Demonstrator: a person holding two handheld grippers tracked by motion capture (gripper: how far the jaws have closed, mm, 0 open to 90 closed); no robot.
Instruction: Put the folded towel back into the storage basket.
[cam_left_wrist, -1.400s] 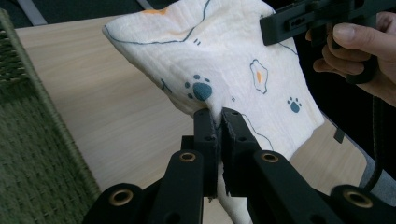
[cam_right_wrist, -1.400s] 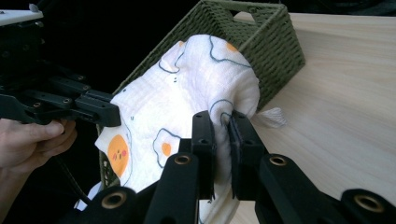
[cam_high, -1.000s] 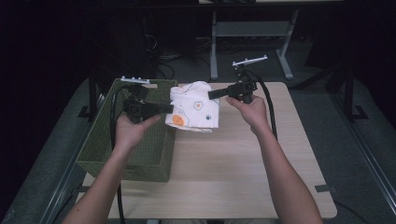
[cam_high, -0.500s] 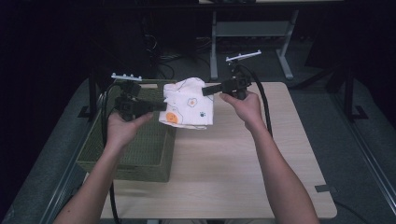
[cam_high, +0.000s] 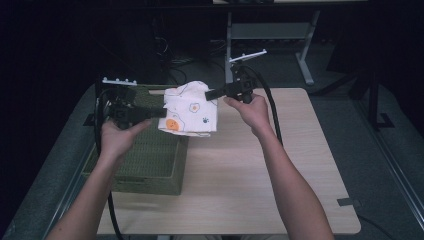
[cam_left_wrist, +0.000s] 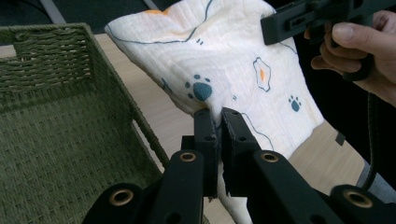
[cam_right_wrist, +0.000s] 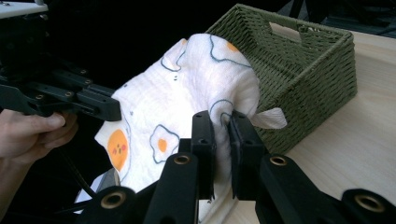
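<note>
A folded white cloth (cam_high: 191, 110) printed with fried eggs and paw marks hangs in the air between both grippers, over the right rim of a green woven basket (cam_high: 150, 160). My left gripper (cam_high: 162, 113) is shut on the cloth's left edge; its pads pinch the fabric (cam_left_wrist: 219, 122) in the left gripper view, where the cloth (cam_left_wrist: 233, 60) spreads above the basket (cam_left_wrist: 56, 116). My right gripper (cam_high: 209, 93) is shut on the cloth's upper right edge, gripping a fold (cam_right_wrist: 221, 122) of the cloth (cam_right_wrist: 187, 102), with the basket (cam_right_wrist: 303, 70) behind it.
The basket stands on the left part of a light wooden table (cam_high: 260, 180). Dark floor, cables and a white metal stand (cam_high: 280, 35) lie beyond the far edge. Black cables trail from both grippers.
Both grippers have carried the cloth leftwards and slightly up, from over the table's middle to over the basket's right rim. Their grip on it has stayed the same.
</note>
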